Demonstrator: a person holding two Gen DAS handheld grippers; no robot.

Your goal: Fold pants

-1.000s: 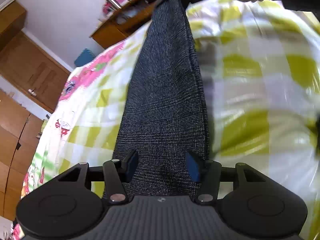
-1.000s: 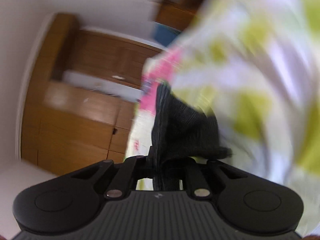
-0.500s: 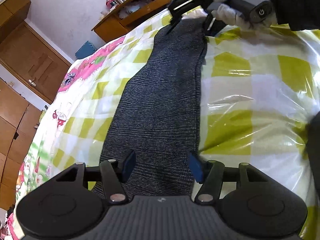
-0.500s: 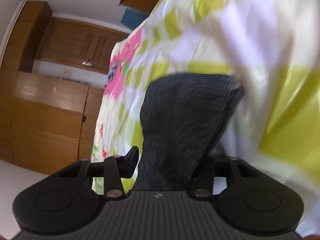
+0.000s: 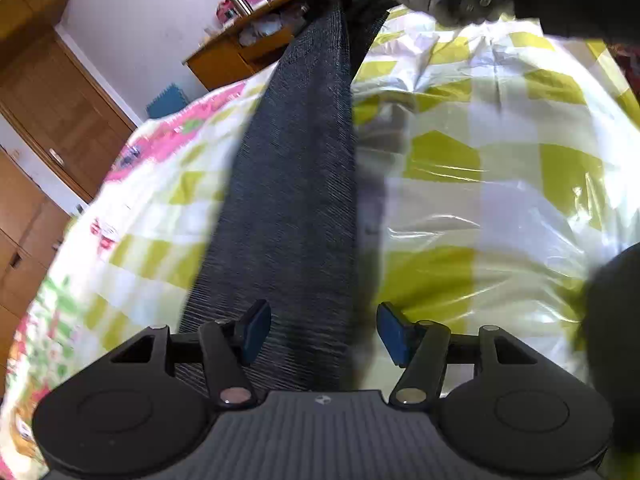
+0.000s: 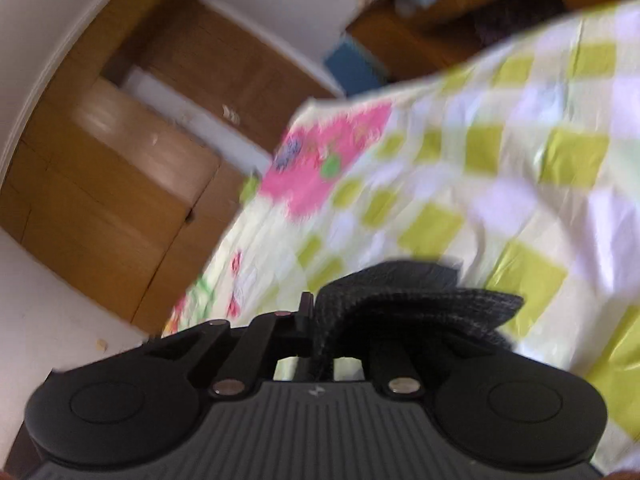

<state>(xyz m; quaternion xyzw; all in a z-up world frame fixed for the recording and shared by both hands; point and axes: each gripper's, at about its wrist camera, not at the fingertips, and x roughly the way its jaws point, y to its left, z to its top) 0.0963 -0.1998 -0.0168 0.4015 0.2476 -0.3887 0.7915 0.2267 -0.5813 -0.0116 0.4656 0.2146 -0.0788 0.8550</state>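
Dark knit pants (image 5: 296, 184) lie along the checked bedspread (image 5: 500, 168); wooden cabinets (image 6: 116, 184), apparently wardrobes, line the wall. Left gripper (image 5: 320, 330) spread, its jaws just widened, straddling the fabric; right gripper (image 6: 320, 320) pinching the pants' end.

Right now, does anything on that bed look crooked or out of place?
Nothing stands out. The dark pants stretch in a straight strip over the checked bedcover, one end bunched in the shut right tongs; the left tongs hang open above them.

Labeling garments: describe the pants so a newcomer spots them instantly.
Find the bed cover, checked yellow-green and white. A long dark strip, the pants, runs up its middle, far end pinched in the right claw. It is the only dark knitted fabric there.
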